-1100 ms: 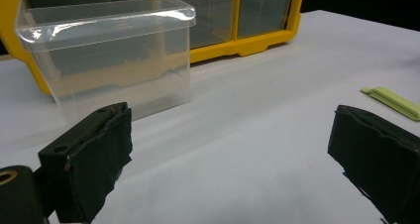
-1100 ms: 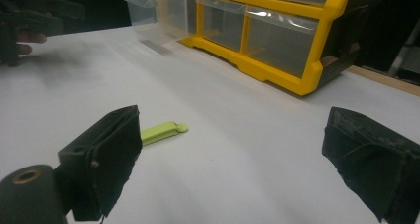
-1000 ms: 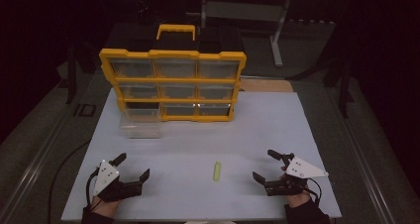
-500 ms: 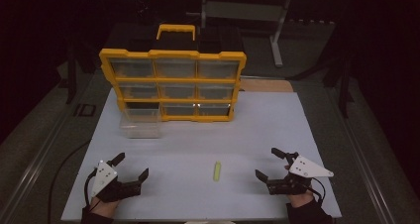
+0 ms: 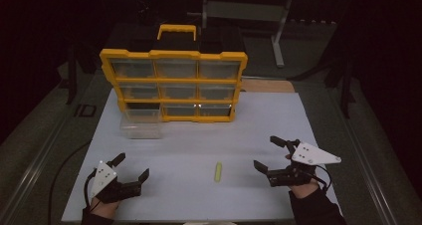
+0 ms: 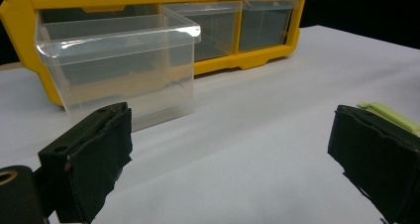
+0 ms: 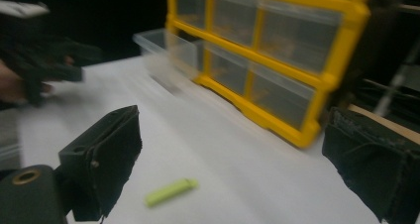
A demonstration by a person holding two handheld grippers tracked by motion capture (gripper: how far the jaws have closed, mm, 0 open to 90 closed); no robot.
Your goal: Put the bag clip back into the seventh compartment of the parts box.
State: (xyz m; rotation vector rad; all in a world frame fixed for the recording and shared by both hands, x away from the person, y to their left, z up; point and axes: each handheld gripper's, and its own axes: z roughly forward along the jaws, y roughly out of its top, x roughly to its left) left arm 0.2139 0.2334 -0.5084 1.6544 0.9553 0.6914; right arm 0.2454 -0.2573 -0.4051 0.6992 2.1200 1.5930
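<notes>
A yellow drawer organiser (image 5: 173, 85) stands upright at the back of the white mat (image 5: 199, 145). One clear drawer (image 5: 142, 128) lies pulled out on the mat before its lower left corner, seen close in the left gripper view (image 6: 116, 70). A small yellow-green stick (image 5: 217, 171) lies flat between both hands, also in the right gripper view (image 7: 171, 192). My left gripper (image 5: 131, 168) rests open near the front left of the mat, nothing between its jaws. My right gripper (image 5: 271, 153) is open at the front right, turned toward the stick.
The organiser's other drawers (image 5: 216, 68) are closed, with a yellow handle (image 5: 176, 31) on top. A metal stand (image 5: 278, 31) and dark floor lie behind. A wooden strip (image 5: 266, 85) sits at the mat's far right edge. Cables trail from both grippers.
The right gripper has shifted slightly right and turned left toward the stick; its view is blurred by motion. The left gripper and the stick stay put.
</notes>
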